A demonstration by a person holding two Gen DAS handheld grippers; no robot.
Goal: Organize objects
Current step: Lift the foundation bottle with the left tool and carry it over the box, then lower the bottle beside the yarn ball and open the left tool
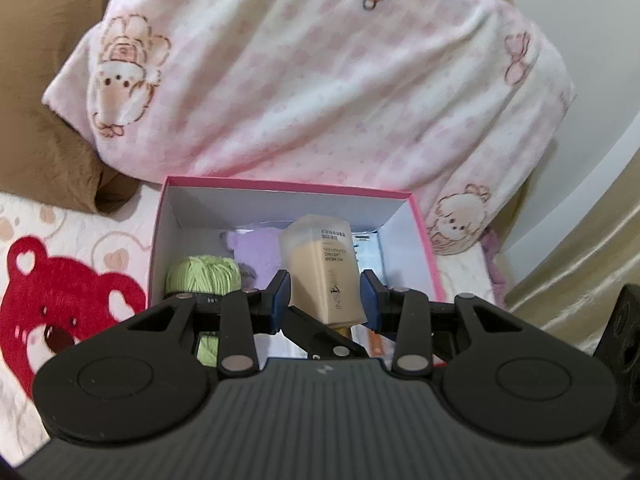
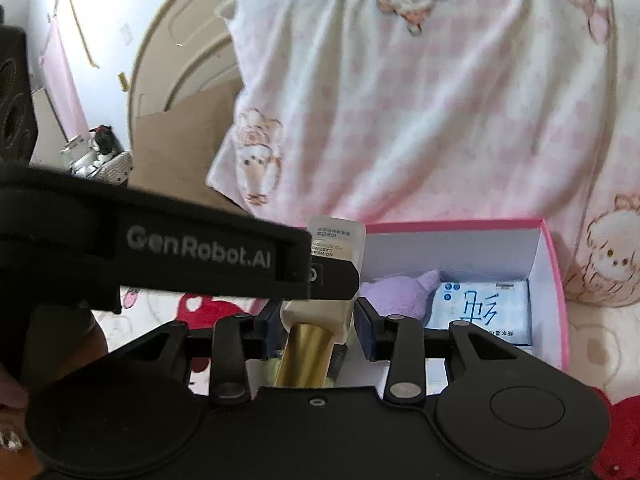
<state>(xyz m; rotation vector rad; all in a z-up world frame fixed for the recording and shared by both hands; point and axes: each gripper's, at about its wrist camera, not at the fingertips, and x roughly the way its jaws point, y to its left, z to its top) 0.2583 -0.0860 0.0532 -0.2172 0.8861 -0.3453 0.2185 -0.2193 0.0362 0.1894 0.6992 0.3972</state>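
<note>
- I'm holding the frosted beige foundation bottle with a gold cap [image 1: 320, 268] between both grippers, over the near part of the open pink-rimmed cardboard box with white inside walls [image 1: 430, 248], which sits on the bed.
- The bottle's long axis is running away from me: its flat base is pointing up and away toward the pink-and-white checked fleece blanket with cartoon animals [image 1: 320, 80], and its gold cap [image 2: 308, 354] is pointing back down toward me.
- The left gripper [image 1: 324, 300] is standing narrow, its blue pads at the bottle's two sides; the right gripper [image 2: 316, 326] is likewise narrow around the bottle's neck end, just above the cap. Both look clamped on it.
- The bottle's print is reading upside down: I can make out "NO WEAR", "LASTING" and "FOUNDATION"; the smaller lines are too blurred.
- The left gripper's arm, seen from the right wrist, is showing "GenRobot.AI" [image 2: 200, 246] and covering part of the bottle.
- Inside the box are lying a light green ball of yarn [image 1: 204, 276], a lilac plush toy [image 2: 404, 292] and a white-and-blue tissue pack with large blue Chinese characters [image 2: 484, 308], its near edge cut off behind the gripper.
- A red bear print [image 1: 60, 304] is showing on the bed cover [image 1: 120, 240].
</note>
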